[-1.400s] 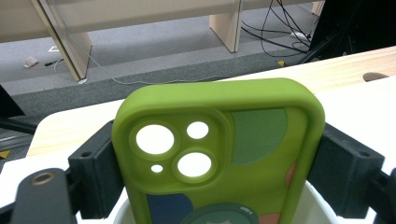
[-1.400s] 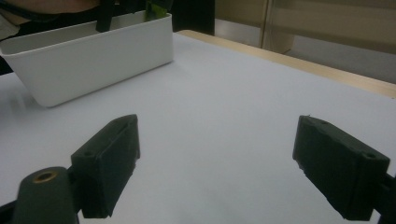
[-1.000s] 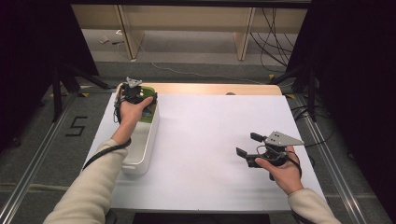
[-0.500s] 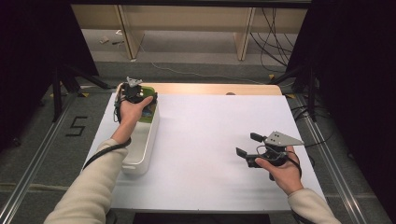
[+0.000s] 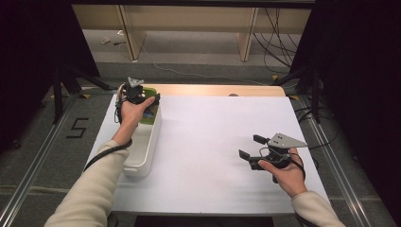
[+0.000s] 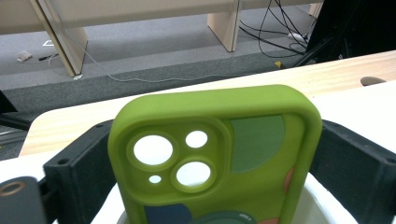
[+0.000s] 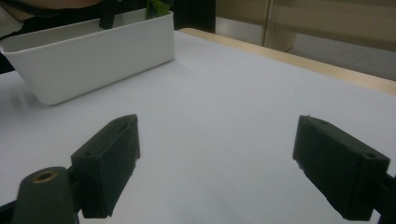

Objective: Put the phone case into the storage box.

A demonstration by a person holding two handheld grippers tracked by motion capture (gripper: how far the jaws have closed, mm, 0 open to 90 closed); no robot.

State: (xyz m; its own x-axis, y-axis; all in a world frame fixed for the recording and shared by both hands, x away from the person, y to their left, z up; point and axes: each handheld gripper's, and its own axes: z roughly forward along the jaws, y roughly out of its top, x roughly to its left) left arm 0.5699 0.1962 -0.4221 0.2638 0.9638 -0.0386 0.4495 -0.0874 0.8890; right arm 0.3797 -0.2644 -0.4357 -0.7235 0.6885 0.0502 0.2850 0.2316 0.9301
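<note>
A green phone case (image 6: 215,154) with round camera cut-outs stands upright between my left gripper's black jaws, its lower end inside a white bin (image 5: 142,158). My left gripper (image 5: 144,100) hovers over the bin's far end, where the green case (image 5: 151,112) shows beside the hand. Its jaws have just been opening, and the case still stands between them with its edges right at the pads. My right gripper (image 5: 249,146) rests low over the white table near the right side. It is open with nothing between its fingers (image 7: 112,158).
The bin (image 7: 93,51) lies along the table's left edge. A white sheet (image 5: 213,142) covers the table, with a wooden strip (image 5: 213,90) at the far edge. Beyond are floor, cables and shelf legs. Dark stands flank both sides.
</note>
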